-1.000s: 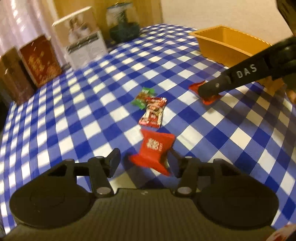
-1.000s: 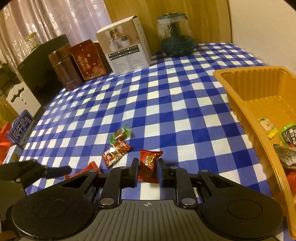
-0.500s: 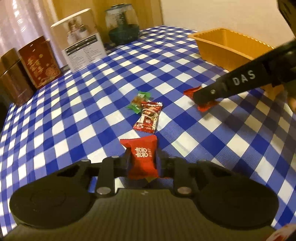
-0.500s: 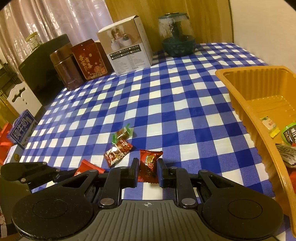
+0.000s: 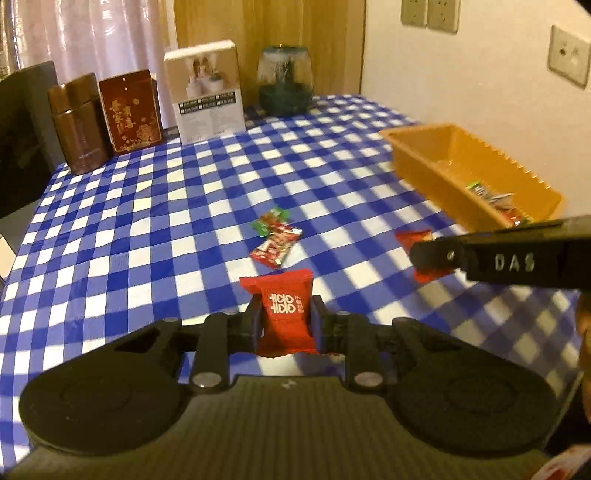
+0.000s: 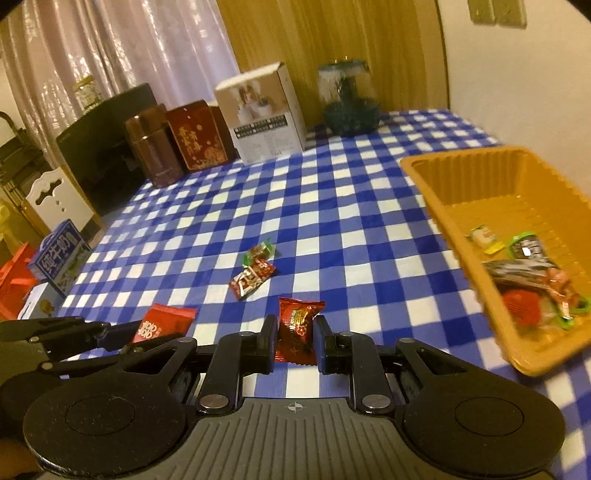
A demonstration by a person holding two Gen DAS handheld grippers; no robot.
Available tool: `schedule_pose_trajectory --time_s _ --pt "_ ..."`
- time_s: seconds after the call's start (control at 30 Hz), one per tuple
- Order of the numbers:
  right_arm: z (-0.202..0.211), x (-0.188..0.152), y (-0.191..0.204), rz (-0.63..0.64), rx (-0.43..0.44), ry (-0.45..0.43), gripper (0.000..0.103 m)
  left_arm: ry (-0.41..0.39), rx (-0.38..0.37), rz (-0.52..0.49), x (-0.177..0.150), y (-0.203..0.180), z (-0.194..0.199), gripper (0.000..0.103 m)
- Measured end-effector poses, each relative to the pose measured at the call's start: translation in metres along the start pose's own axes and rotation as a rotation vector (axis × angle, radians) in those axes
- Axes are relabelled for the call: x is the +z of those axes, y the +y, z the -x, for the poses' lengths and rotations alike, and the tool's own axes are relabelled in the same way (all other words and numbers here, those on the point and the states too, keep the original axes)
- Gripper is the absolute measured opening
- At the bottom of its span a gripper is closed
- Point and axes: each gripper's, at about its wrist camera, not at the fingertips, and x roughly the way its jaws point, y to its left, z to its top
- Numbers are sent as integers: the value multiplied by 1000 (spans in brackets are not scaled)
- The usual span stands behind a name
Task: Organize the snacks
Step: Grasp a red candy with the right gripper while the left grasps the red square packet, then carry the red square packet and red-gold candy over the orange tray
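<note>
Blue-white checked worktop [image 6: 332, 206], orange tray [image 6: 436, 184] at right, wood-panelled wall [image 6: 332, 33], left gripper [image 5: 286, 323] clamped on red packet [image 5: 284, 314], right gripper [image 6: 295, 341] clamped on foil candy [image 6: 297, 328].

A: What's different on the left?
B: A second ago the left hand-held gripper [image 5: 285, 325] stood open around the red packet [image 5: 284, 308] on the worktop [image 5: 207, 192]; now its fingers are clamped on it and it's lifted.
A: And the right?
B: The right hand-held gripper [image 6: 295, 341] has raised its dark red candy [image 6: 297, 326] too, and both views have swung toward the tray [image 6: 513, 332]
</note>
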Motion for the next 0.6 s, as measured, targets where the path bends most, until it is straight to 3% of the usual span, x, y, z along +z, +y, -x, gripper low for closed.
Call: schedule_pose_trajectory --time_s 0.23,0.6 --pt "56 -21 0 -20 -14 -33 21 -33 -4 88 -6 -23 51 23" --pt "122 -39 -7 -40 -35 -89 21 -77 -13 148 -14 -54 107 23"
